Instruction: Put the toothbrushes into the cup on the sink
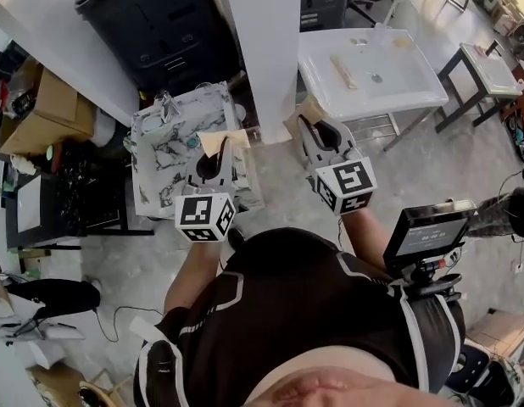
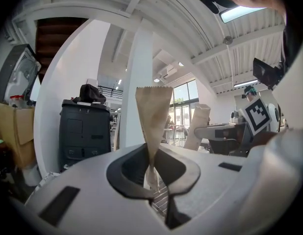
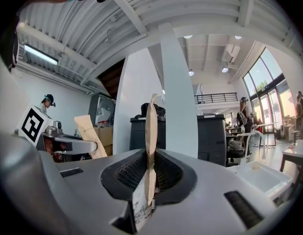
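Note:
Both grippers are raised in front of me, and each holds a toothbrush in a brown paper wrapper. My left gripper (image 1: 213, 161) (image 2: 154, 173) is shut on one wrapper (image 2: 152, 116), which stands upright between its jaws above the marble-patterned sink (image 1: 152, 164). My right gripper (image 1: 321, 130) (image 3: 150, 173) is shut on the other wrapper (image 3: 150, 131), seen edge-on, and hangs over the floor right of the sink. The sink has a chrome faucet (image 1: 166, 106) and a small teal thing (image 1: 192, 142) on it. I cannot make out a cup for certain.
A white pillar (image 1: 262, 41) rises just behind the sink, with a black cabinet (image 1: 160, 24) to its left. A white table (image 1: 415, 83) at the back right carries another wrapped stick (image 1: 342, 70). Cardboard boxes (image 1: 50, 108) stand at the left. A small screen (image 1: 427, 231) hangs at my right hip.

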### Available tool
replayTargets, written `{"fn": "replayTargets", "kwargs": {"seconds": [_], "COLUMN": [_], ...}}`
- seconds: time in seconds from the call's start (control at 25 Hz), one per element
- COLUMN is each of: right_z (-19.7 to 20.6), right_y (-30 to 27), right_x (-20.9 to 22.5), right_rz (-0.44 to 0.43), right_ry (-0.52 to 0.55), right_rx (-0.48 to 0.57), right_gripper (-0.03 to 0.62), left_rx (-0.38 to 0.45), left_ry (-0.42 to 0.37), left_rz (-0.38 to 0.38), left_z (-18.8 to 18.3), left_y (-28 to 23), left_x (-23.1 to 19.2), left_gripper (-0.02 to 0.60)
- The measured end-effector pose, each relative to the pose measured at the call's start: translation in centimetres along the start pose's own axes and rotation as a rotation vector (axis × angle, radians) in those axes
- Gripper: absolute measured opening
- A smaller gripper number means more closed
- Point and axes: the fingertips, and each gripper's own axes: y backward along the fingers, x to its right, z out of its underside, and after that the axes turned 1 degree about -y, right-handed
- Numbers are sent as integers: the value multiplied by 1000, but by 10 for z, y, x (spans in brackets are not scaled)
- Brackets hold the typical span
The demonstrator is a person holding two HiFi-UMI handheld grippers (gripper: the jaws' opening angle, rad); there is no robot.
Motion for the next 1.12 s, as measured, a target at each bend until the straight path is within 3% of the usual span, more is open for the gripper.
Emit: {"fn": "replayTargets", "kwargs": {"seconds": [0.68,1.12], "right_z": [-16,-15], "right_y": [-106,-152], "right_x": [-74,-109], "right_rz": [-24,38], "right_ry": [26,21], "right_rx": [25,18], "right_gripper": [55,55], "left_rx": [52,87], "left_ry": [16,9], "left_rz": [-11,41], "left_z": [-6,-13], "left_y": [4,4], "left_x": [-125,-183], "left_gripper": [32,32]}}
